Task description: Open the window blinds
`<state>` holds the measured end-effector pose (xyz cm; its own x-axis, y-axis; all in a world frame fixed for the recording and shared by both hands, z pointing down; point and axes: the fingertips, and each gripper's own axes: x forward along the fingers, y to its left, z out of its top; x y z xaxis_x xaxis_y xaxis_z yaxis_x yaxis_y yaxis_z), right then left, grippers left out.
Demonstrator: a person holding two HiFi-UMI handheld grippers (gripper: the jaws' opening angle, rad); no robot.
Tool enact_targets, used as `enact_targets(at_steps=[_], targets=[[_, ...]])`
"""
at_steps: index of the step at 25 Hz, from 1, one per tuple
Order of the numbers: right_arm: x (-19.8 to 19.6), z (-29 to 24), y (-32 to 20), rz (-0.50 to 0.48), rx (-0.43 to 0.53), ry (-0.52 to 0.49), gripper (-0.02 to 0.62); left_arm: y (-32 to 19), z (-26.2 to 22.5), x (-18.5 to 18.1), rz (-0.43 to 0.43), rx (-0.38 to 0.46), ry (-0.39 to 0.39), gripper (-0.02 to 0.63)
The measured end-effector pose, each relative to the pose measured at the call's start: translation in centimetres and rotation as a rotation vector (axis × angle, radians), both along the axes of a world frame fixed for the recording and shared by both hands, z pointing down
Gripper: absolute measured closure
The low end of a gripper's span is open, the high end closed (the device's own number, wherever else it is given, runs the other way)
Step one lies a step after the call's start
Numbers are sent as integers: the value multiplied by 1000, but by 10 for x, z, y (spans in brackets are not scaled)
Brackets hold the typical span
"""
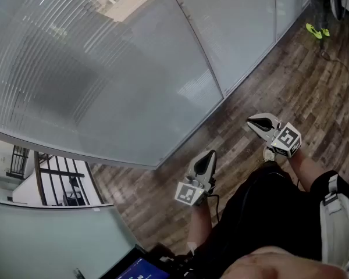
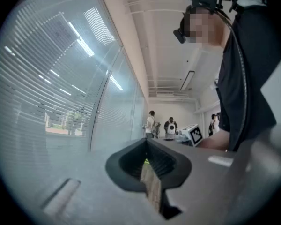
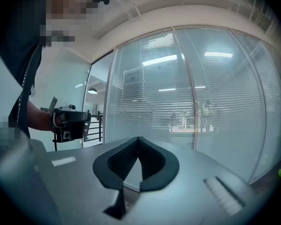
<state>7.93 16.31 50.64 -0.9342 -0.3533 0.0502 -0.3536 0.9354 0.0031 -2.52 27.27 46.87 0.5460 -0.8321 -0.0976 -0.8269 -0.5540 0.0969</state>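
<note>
Hanging lowered, the blinds (image 1: 75, 68); left tongs (image 1: 207, 157) closed; right tongs (image 1: 255, 121) closed.

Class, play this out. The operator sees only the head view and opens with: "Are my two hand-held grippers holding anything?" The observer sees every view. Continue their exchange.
Observer: No. In its own view the left hand-held gripper has its jaws meeting at the tips, with nothing between them.
Operator: And the other one?
Observer: The right hand-held gripper is shut and empty too. It faces the blinds without touching them.
Operator: Is anyone else around?
Observer: Yes. The left gripper view shows people standing at the far end of the room.
</note>
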Motion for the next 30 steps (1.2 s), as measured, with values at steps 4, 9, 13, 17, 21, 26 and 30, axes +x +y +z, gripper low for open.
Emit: enact_targets(at_steps=[4, 9, 13, 17, 21, 26, 30], targets=[[0, -3, 6, -2, -1, -7, 591, 7, 0, -3, -9, -7, 22, 604], [-5, -5, 10, -10, 9, -11, 591, 10, 0, -3, -10, -8, 7, 604], [6, -9, 5, 11, -13, -25, 591, 10, 16, 1, 6, -31, -18, 604], [8, -23, 2, 16, -55, -44, 589, 10, 12, 4, -5, -49, 9, 604], [-3, -20, 10, 9, -60, -55, 589, 15, 0, -1, -17, -13, 37, 604], [-8, -7, 14, -29, -46, -26, 589, 14, 10, -3, -29, 19, 27, 604], [-9, 3, 7, -36, -62, -11, 589, 6, 19, -6, -48, 6, 33, 604]])
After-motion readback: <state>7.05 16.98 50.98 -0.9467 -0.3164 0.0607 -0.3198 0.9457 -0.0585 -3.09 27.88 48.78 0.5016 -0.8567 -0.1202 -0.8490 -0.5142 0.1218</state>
